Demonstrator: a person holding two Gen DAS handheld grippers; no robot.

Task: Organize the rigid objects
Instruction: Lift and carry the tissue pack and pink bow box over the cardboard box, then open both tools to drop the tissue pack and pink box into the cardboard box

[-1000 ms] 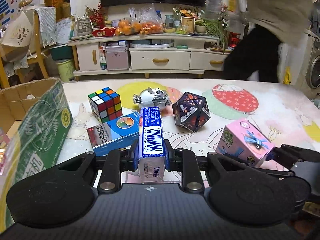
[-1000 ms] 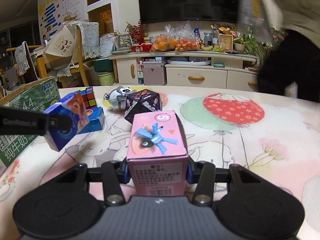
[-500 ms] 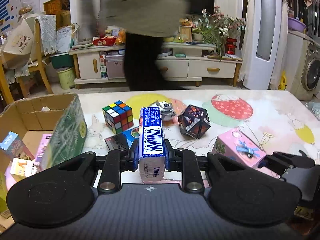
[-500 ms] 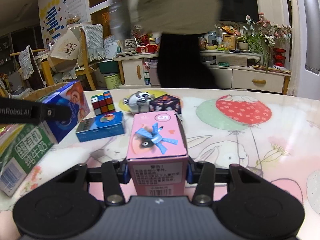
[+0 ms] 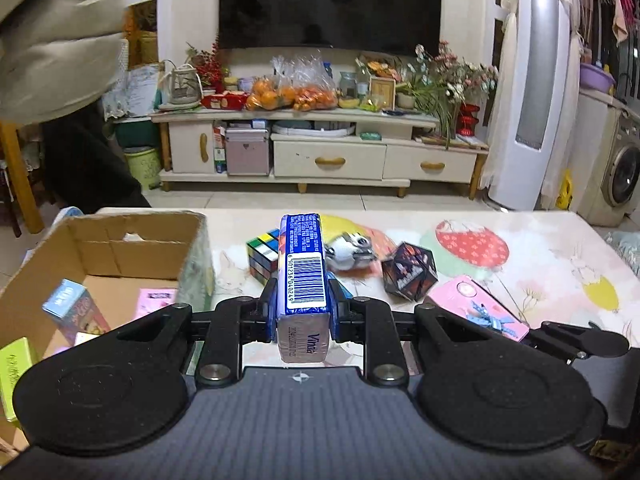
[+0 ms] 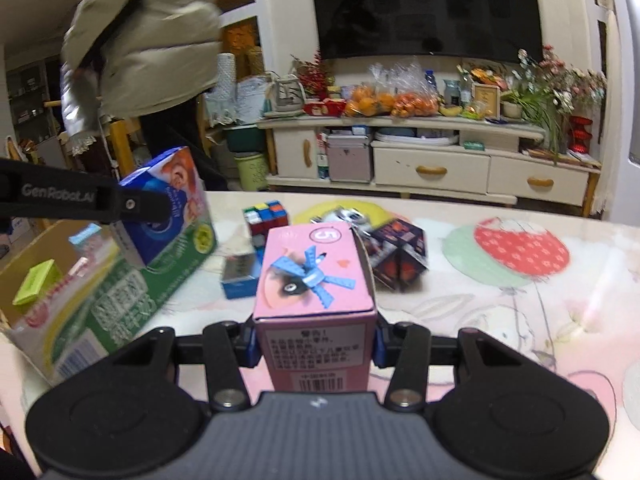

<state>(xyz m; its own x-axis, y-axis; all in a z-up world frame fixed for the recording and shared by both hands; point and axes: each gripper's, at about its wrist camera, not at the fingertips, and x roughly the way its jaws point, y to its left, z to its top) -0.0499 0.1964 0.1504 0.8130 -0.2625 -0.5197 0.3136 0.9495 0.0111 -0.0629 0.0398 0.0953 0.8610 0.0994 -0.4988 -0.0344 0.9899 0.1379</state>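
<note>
A: Which step is judged to be in hand?

B: Transport to the cardboard box (image 5: 120, 240), seen at the left of the left wrist view. A blue carton (image 5: 303, 268) is pinched by the left hand-held gripper (image 5: 303, 308), its jaws closed to the carton's width, and is carried above the tabletop (image 5: 520, 248) just right of the box.

A: And the right hand-held gripper (image 6: 316, 340)?

B: A pink box (image 6: 316, 276) is clamped at the centre of the right wrist view, with the jaws pressed against its sides.

A: What is called for next?

B: Probably, the blue carton must be swung left over the box opening, lowered among the packets inside, then released. A cube (image 5: 262, 256) and a dark polyhedron (image 5: 408, 276) are left on the tabletop.
</note>
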